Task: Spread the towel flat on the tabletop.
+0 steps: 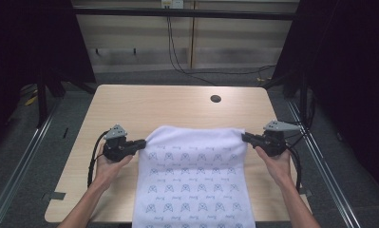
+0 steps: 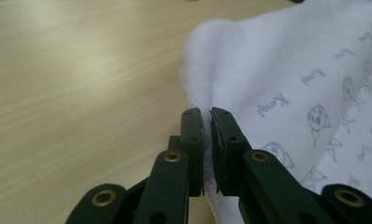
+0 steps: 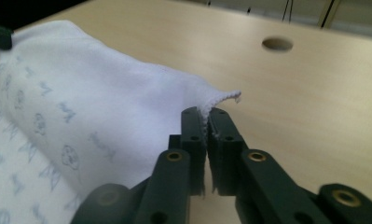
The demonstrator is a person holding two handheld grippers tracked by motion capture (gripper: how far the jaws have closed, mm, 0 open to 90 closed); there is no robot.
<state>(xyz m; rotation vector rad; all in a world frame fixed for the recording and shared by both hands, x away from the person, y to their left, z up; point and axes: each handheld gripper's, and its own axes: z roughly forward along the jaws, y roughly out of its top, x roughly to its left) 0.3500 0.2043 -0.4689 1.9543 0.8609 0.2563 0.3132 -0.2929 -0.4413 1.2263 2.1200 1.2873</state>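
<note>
Slippage is the main risk: the left gripper (image 1: 140, 143) pinches only the thin hemmed edge of the white towel (image 1: 192, 180), its jaws clenched on a narrow strip of fabric, so a sharp tug could pull the hem free. Uneven pulling between the two hands would skew the fold or drag the towel off the near edge of the wooden table (image 1: 177, 107), over which it already hangs. The towel is soft, finely knit cotton, printed with small pale grey figures and lettering, its far edge lifted into a rounded fold. The right gripper (image 1: 247, 137) likewise clamps one frayed-looking corner, an equally shallow hold.
</note>
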